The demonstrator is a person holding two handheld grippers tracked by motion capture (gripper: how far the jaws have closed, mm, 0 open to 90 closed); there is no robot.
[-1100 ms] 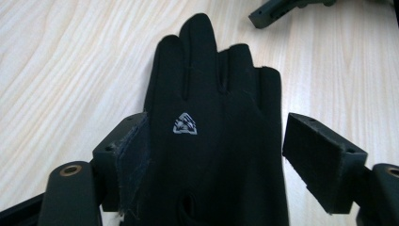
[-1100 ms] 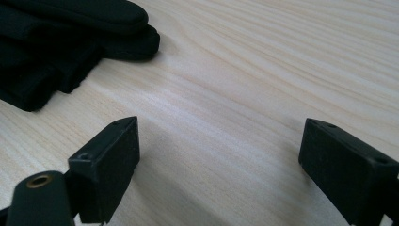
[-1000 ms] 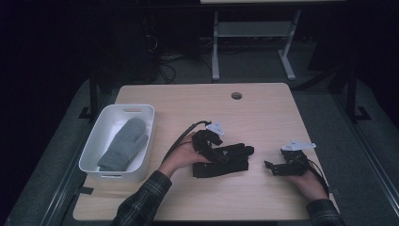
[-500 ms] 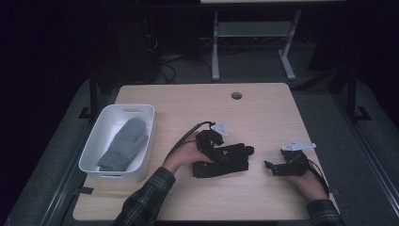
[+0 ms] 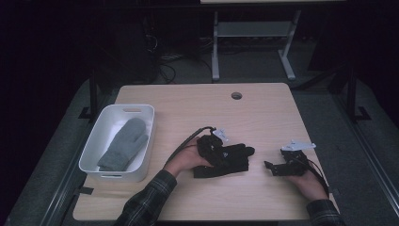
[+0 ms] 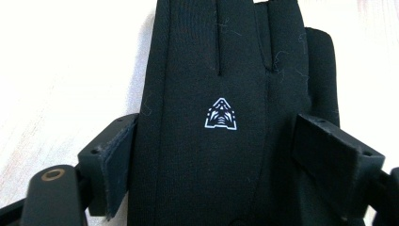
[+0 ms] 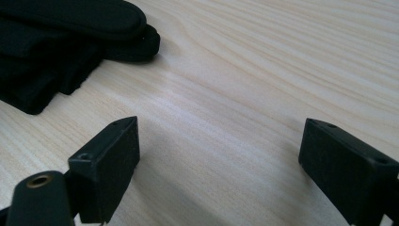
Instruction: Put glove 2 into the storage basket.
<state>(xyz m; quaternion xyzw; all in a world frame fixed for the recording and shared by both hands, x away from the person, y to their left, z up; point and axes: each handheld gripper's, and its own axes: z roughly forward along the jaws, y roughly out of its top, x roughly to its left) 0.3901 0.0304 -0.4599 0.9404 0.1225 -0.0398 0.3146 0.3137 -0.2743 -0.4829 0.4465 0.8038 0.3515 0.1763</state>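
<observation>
A black glove (image 5: 233, 160) lies flat near the table's middle, on top of more black fabric. In the left gripper view the glove (image 6: 221, 70) carries a small white triangular logo and its fingers point away. My left gripper (image 6: 223, 162) is open, with one jaw on each side of the glove's palm and both close to its edges. From above, the left gripper (image 5: 220, 150) sits on the glove's left part. My right gripper (image 5: 272, 167) rests open on the bare table to the right of the glove. In its own view, the right gripper (image 7: 221, 165) has wood between its jaws and the glove (image 7: 70, 28) at upper left.
A white bin (image 5: 141, 155) stands at the table's left with a grey mitten (image 5: 123, 143) inside. A round cable hole (image 5: 236, 95) sits near the far edge. A metal stand (image 5: 249, 33) is on the floor beyond the table.
My left gripper has edged slightly right and forward over the black glove. The right gripper has stayed where it was.
</observation>
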